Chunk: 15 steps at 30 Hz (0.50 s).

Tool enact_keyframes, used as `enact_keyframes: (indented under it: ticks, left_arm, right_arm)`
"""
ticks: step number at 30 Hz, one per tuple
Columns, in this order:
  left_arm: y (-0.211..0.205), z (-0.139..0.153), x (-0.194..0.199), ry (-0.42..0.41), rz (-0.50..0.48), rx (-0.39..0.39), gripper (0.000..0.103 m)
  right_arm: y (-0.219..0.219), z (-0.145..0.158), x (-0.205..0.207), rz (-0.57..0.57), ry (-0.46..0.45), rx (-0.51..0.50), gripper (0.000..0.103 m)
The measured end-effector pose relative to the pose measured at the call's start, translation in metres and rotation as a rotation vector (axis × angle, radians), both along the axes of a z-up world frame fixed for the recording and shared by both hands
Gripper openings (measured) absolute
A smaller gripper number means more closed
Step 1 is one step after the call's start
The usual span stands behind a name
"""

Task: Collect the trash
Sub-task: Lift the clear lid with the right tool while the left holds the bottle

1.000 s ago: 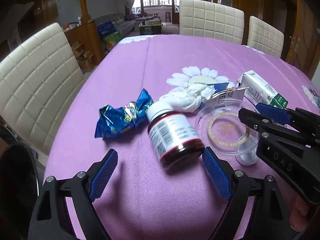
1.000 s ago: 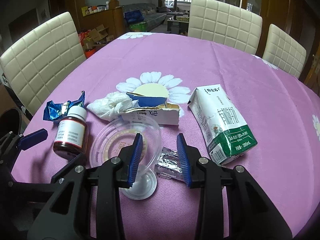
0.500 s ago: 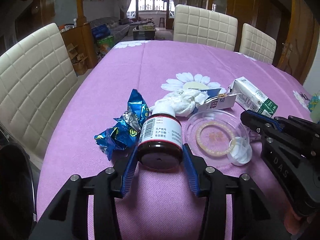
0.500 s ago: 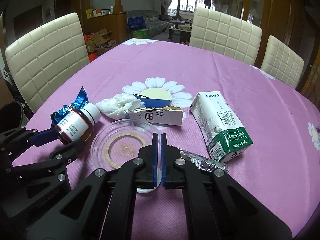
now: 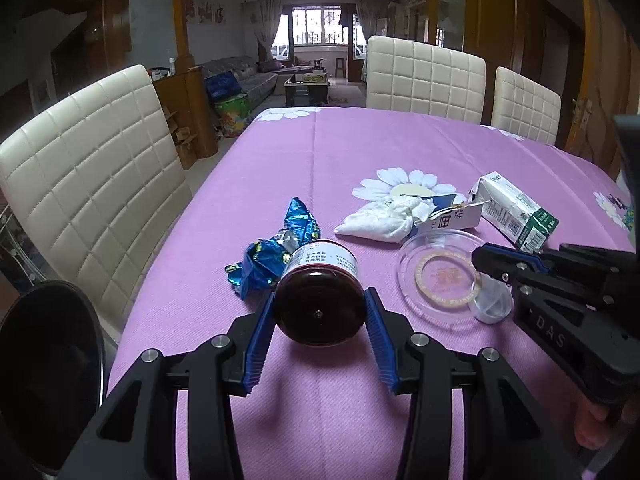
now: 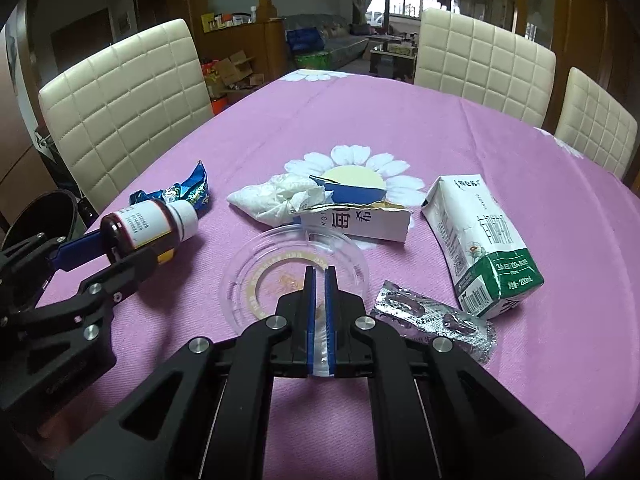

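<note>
Both tongs are loaded over the purple-clothed surface [image 6: 500,128]: the left tongs [image 5: 320,316] are clamped across the base of a brown pill bottle [image 5: 320,300], which is lifted and tilted, while the right tongs [image 6: 320,280] are pressed together on the rim of a clear plastic lid [image 6: 296,272]. The round, smooth bottle could roll out of its grip. The thin lid may flex and slip free, dragging the foil blister pack [image 6: 436,320] beside it.
</note>
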<state>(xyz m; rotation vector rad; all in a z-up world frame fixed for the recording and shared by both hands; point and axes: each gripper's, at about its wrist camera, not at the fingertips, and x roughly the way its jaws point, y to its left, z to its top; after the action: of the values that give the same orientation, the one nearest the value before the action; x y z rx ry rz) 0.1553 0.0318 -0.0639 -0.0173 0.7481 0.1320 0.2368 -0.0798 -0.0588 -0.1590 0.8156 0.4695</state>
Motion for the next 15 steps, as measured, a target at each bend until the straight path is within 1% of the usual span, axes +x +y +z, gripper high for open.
enact_keyframes:
  ticks: [5,8,9,10,12,13,15]
  left_arm:
    - [0.003,0.001,-0.010,-0.024,0.004,0.008,0.043]
    - [0.007,0.000,-0.010,-0.018,0.010,-0.005,0.043]
    - [0.009,-0.001,-0.010,-0.015,0.012,-0.012,0.043]
    - [0.011,-0.001,-0.010,-0.013,0.015,-0.020,0.043]
    - [0.012,-0.001,-0.010,-0.012,0.019,-0.027,0.043]
    - [0.013,-0.001,-0.010,-0.013,0.021,-0.029,0.043]
    - [0.014,-0.001,-0.010,-0.014,0.024,-0.031,0.043]
  right_arm:
    - [0.004,-0.002,0.003,-0.017,-0.014,-0.033,0.009]
    - [0.005,-0.002,0.003,-0.024,-0.028,-0.030,0.016]
    - [0.005,-0.001,0.002,-0.027,-0.043,-0.030,0.028]
    - [0.004,0.001,0.000,-0.035,-0.065,-0.031,0.061]
    - [0.000,0.010,-0.011,-0.065,-0.174,-0.020,0.099]
    - [0.000,0.013,-0.013,-0.063,-0.194,-0.027,0.098]
    - [0.000,0.015,-0.015,-0.065,-0.200,-0.021,0.098]
